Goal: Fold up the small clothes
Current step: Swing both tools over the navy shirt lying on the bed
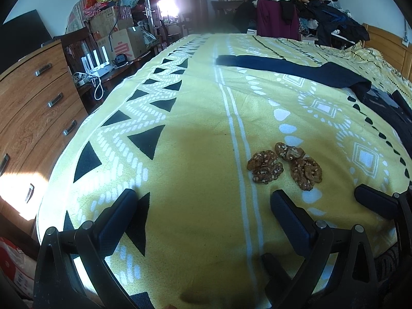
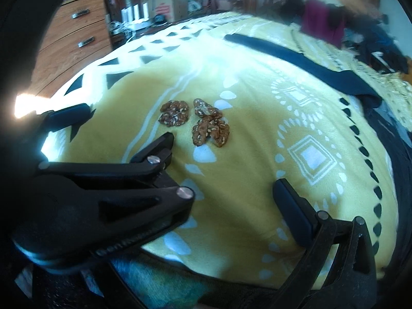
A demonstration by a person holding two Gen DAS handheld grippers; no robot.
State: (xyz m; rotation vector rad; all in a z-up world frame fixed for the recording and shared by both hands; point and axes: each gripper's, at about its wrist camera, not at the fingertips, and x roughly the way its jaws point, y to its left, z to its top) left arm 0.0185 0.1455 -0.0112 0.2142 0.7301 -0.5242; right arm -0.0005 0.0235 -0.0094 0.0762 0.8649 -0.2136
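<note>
A: Left gripper (image 1: 203, 206) status?

B: Jaws spread wide, nothing between them. It sits low over the near edge of the yellow patterned blanket (image 1: 195, 118).

A: Right gripper (image 2: 224, 188)?

B: Its right finger shows clearly in the right wrist view; the left side of that frame is filled by the left gripper's black body, so the gap cannot be read with certainty. One of its fingers (image 1: 373, 200) enters the left wrist view at far right. Nothing is seen held.

A: Nearest items?

B: Three brown seeded clusters (image 1: 283, 166), just ahead of the grippers, close together on the blanket.

A: The clothing?

B: A long dark navy garment (image 1: 296, 70) lies flat, well beyond the clusters, running toward the right edge of the bed. Untouched by either gripper.

A: Surroundings?

B: Wooden dresser (image 1: 31, 108) at left; piled clothes (image 1: 309, 7) at the far end.
</note>
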